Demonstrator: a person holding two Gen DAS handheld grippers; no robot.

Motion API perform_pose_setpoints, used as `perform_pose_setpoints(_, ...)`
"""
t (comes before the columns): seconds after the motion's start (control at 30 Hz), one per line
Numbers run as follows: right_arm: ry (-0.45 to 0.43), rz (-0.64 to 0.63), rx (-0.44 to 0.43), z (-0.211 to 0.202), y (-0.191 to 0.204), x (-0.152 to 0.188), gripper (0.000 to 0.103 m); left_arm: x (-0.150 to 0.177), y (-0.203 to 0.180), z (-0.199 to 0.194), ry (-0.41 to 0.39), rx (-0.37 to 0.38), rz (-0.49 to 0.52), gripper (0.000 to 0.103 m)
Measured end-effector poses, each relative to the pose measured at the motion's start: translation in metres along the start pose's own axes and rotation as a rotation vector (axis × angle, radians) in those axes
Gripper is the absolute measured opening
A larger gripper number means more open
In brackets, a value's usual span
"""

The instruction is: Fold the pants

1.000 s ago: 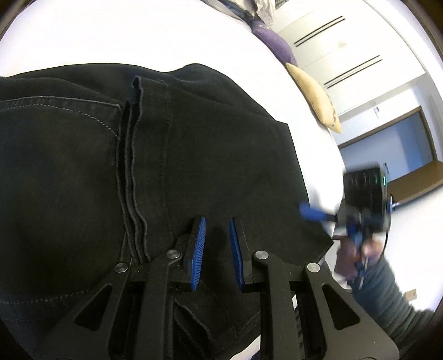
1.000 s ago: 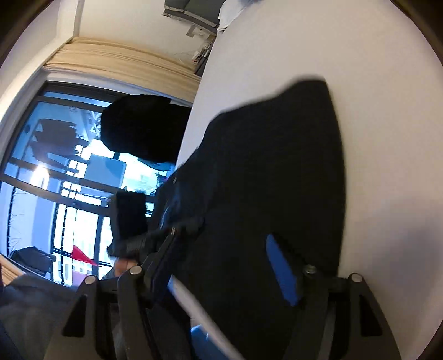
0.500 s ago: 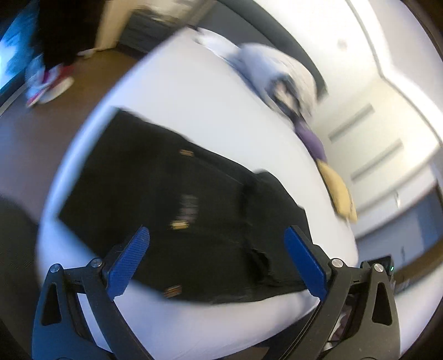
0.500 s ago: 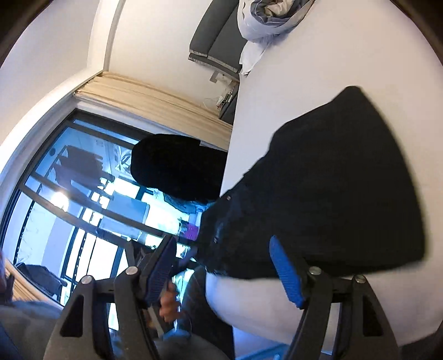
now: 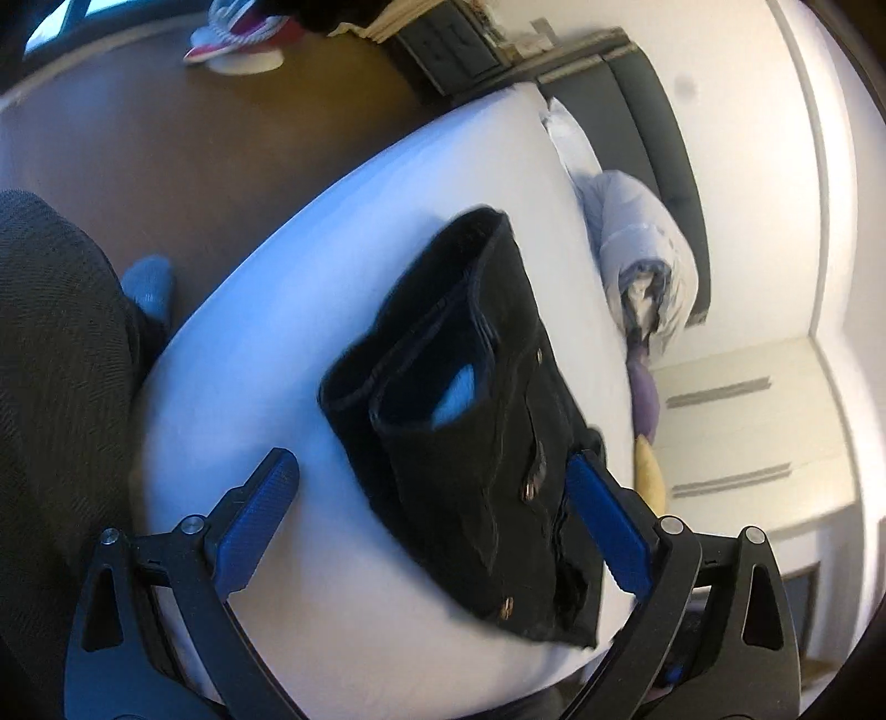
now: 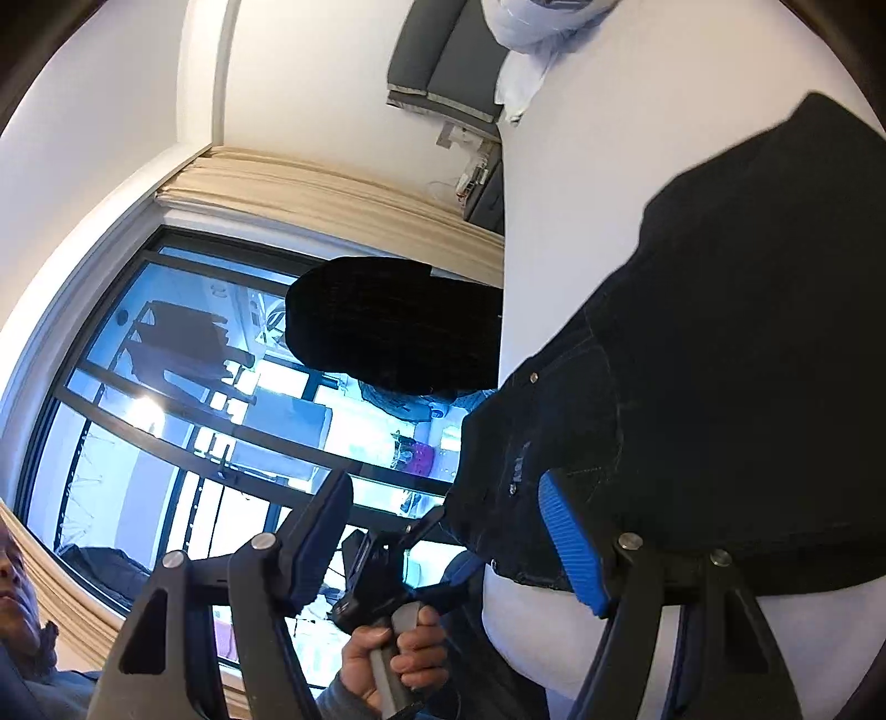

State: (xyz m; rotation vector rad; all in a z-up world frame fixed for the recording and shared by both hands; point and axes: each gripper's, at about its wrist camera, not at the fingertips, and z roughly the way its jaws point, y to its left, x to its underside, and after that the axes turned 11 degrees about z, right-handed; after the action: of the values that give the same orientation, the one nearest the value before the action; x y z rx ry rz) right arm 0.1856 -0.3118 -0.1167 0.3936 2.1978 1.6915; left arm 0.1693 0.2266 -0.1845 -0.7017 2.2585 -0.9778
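Observation:
The black pants (image 5: 482, 432) lie folded in a compact stack near the edge of the white bed (image 5: 266, 343). My left gripper (image 5: 432, 515) is open and empty, held back above the bed edge with the pants between and beyond its blue pads. In the right wrist view the pants (image 6: 720, 354) fill the right side on the bed (image 6: 581, 183). My right gripper (image 6: 443, 531) is open and empty at the bed's edge, apart from the cloth. The left gripper's handle, held in a hand (image 6: 387, 653), shows below.
A white duvet bundle (image 5: 642, 255), a purple pillow (image 5: 642, 387) and a tan pillow (image 5: 648, 471) lie at the head of the bed. Brown floor (image 5: 194, 138) with shoes (image 5: 238, 39) lies to the left. A large window (image 6: 166, 415) and a dark chair back (image 6: 387, 327) stand beside the bed.
My left gripper has opened wide, let go of the pants and pulled back and up. My right gripper has also drawn away from the cloth. The pants now lie folded on the bed.

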Motion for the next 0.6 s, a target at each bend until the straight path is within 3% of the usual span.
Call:
perform_pose_setpoints(0.1, 0.000, 0.018, 0.005, 0.000, -0.005, -0.005, 0.073, -0.003, 0.015, 0.009, -0.005, 0.025, -0.026, 0.095)
perform_pose_setpoints(0.17, 0.000, 0.025, 0.007, 0.003, -0.008, -0.010, 0.073, -0.004, 0.013, 0.011, 0.002, 0.043, -0.032, 0.079)
perform_pose_setpoints(0.2, 0.000, 0.028, 0.012, 0.006, -0.009, -0.013, 0.073, -0.004, 0.012, 0.015, 0.019, 0.053, -0.027, 0.064)
perform_pose_setpoints(0.27, -0.001, 0.032, 0.034, 0.010, -0.011, -0.020, 0.073, -0.004, 0.012, 0.021, 0.039, 0.042, -0.026, 0.046)
perform_pose_setpoints(0.3, 0.000, 0.033, 0.056, 0.014, -0.012, -0.024, 0.073, -0.004, 0.012, 0.023, 0.052, 0.031, -0.023, 0.032)
perform_pose_setpoints(0.47, 0.018, 0.062, 0.146, 0.030, -0.028, -0.044, 0.073, -0.009, 0.009, 0.027, 0.064, 0.013, -0.030, 0.020)
perform_pose_setpoints(0.53, 0.040, 0.108, 0.278, 0.039, -0.048, -0.049, 0.073, -0.011, -0.001, 0.026, 0.055, 0.001, 0.004, 0.017)
perform_pose_setpoints(0.6, 0.069, 0.095, 0.349, 0.048, -0.061, -0.050, 0.063, -0.014, -0.019, 0.021, 0.044, -0.011, 0.047, 0.015)
